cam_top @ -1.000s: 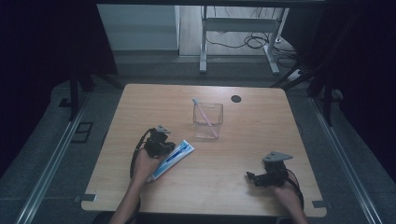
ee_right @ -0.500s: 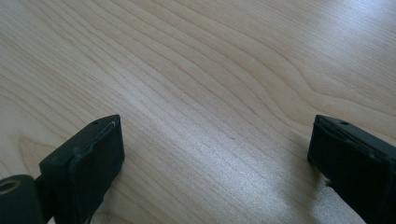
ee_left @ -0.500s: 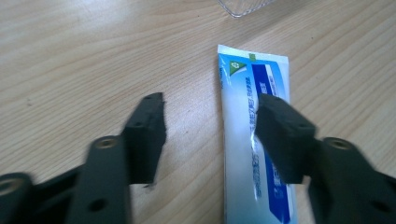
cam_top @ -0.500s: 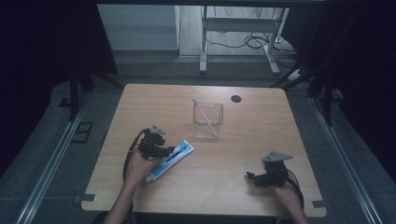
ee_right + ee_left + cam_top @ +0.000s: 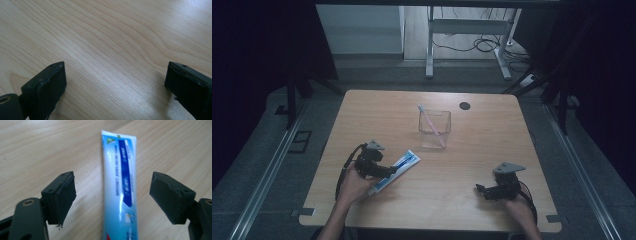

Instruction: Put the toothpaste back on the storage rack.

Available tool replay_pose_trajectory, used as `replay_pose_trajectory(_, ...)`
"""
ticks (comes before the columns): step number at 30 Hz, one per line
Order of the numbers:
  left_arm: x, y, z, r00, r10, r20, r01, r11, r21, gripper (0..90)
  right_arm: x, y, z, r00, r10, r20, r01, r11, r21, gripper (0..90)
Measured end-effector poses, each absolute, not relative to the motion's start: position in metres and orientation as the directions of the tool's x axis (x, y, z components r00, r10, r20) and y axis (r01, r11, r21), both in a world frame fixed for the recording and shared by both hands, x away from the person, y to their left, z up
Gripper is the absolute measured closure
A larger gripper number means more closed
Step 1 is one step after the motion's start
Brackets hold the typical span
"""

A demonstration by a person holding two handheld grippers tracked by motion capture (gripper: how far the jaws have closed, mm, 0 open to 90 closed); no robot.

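Between left claw (image 5: 113, 195) pads, toothpaste tube (image 5: 119, 185), untouched

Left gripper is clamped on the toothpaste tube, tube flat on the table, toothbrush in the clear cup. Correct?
Not quite. The left gripper is not clamped: its jaws have just been opening and stand apart on either side of the tube, touching nothing, as the left gripper view shows. The tube does lie flat on the table, toothbrush in the cup.
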State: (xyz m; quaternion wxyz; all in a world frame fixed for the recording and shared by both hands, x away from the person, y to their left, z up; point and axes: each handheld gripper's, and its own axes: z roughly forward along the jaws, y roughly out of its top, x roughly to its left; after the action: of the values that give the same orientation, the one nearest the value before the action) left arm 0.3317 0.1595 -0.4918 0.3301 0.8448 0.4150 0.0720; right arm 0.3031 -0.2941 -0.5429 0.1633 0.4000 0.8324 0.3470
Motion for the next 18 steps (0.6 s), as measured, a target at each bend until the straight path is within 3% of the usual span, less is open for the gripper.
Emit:
replay_pose_trajectory(9,0.324,0.154,-0.501,0.675,0.73,-0.104,0.636,-0.506,0.583,20.1,0.303,-0.294,-0.543,-0.628,0.779,0.004,0.551,0.44,0.709,3.3)
replay_pose_trajectory(18,0.328,0.148,-0.509,0.691,0.719,-0.078,0.639,-0.556,0.531,31.2,0.303,-0.294,-0.543,-0.628,0.778,0.004,0.55,0.441,0.709,3.3)
